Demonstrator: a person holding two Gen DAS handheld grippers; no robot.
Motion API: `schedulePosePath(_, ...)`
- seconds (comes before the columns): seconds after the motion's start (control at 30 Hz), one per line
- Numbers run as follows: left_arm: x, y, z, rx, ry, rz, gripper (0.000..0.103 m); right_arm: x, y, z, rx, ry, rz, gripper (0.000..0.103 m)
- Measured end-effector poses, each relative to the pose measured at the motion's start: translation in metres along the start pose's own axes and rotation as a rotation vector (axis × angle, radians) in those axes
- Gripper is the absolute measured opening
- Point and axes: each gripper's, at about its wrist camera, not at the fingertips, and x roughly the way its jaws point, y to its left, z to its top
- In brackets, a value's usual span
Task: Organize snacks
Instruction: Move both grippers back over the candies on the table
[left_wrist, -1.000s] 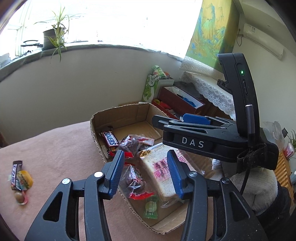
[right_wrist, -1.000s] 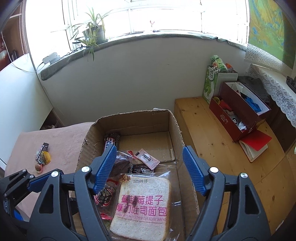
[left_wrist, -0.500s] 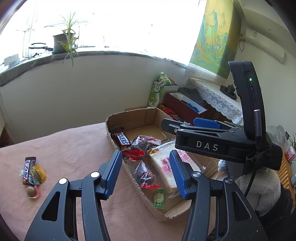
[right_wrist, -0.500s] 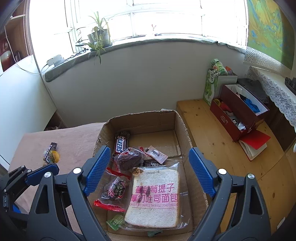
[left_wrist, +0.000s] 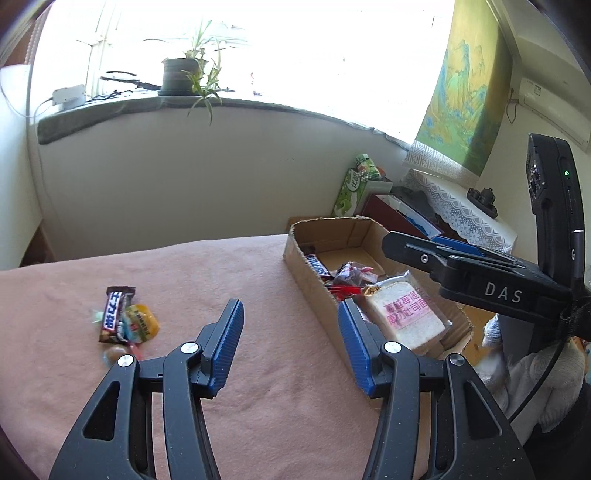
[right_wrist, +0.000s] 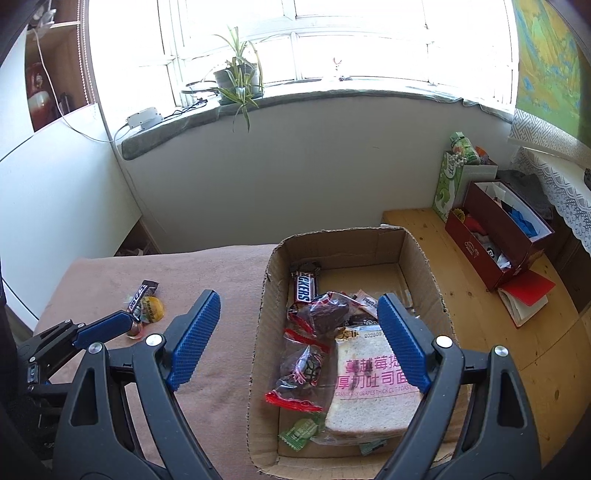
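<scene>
An open cardboard box sits on the pink cloth and holds a bagged bread slice, a Snickers bar, dark snack bags and a green candy. The box also shows in the left wrist view. A small pile of loose snacks lies on the cloth at the left: a chocolate bar, a yellow pack and small candies; it also shows in the right wrist view. My left gripper is open and empty over the cloth between pile and box. My right gripper is open and empty above the box's left wall.
A wooden bench right of the box carries a red box of items, a red notebook and a green carton. A wall and windowsill with a potted plant stand behind. The pink cloth spreads leftward.
Both grippers have pulled back and swung left, away from above the box. The left gripper now faces the cloth, with the loose snack pile nearer its centre. Both stay open.
</scene>
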Motion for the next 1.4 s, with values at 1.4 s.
schedulePosePath(1.4,0.036,0.148,-0.055,-0.212,0.151,0.133,0.047,0.177,0.165,-0.039,-0.095,0.302,0.362,0.081)
